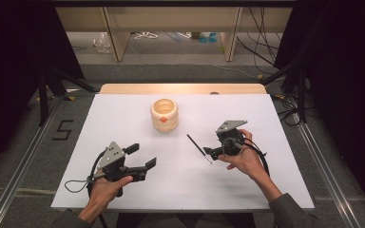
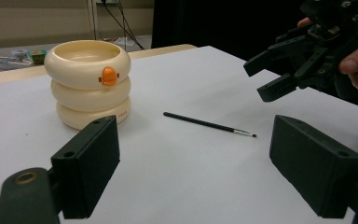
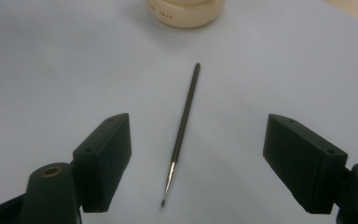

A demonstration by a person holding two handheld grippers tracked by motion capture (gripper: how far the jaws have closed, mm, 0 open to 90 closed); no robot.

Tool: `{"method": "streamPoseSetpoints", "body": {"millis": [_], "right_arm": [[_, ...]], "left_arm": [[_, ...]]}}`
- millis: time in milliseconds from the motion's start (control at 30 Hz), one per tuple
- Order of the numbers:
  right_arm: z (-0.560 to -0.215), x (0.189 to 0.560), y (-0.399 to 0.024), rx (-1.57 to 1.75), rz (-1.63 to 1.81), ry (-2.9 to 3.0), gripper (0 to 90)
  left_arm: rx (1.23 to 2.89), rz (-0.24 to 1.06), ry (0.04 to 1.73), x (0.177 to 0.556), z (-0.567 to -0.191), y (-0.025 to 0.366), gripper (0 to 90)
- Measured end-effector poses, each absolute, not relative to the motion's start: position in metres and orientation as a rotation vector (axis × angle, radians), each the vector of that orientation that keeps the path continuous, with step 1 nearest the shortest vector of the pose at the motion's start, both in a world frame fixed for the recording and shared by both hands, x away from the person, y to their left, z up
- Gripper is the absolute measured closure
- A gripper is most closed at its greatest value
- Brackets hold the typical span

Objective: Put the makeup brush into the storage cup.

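My right tongs (image 1: 208,153) hover just above the table (image 1: 123,118), jaws spread wide with nothing gripped. The thin black paintbrush (image 3: 182,127) lies flat on the white surface, lined up between the two jaws in the right gripper view, bristle tip nearest me, handle end pointing toward the cream pot (image 1: 164,114). No pad touches the brush.

High view: brush (image 1: 199,148) sits just left of my right tongs, well short of the pot, which stands upright near the table's far middle. Pot looks like three stacked rings with a small orange knob (image 2: 108,76) on the side.

My left tongs (image 1: 140,156) rest low at the near left, released, jaws wide, holding nothing, well apart from the brush.
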State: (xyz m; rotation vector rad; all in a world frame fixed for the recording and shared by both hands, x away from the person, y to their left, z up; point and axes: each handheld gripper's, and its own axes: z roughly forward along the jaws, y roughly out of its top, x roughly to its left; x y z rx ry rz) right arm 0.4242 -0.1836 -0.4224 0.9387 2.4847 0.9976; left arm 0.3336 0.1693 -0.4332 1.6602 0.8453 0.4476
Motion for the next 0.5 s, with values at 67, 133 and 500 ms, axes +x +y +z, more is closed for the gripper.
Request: {"method": "streamPoseSetpoints", "body": {"millis": [67,133,500], "right_arm": [[-0.424,0.427,-0.181,0.932,0.998,2.487,25.0],[-0.424,0.433,-0.179,0.925,0.967,2.527,26.5],[-0.426,0.451,-0.165,0.939,0.861,2.600,27.2]], "left_arm": [[1.659,0.448,0.846,0.334,-0.433,0.169,15.5],[1.660,0.448,0.849,0.333,-0.433,0.169,15.5],[1.656,0.442,0.849,0.333,-0.432,0.168,15.5]]}}
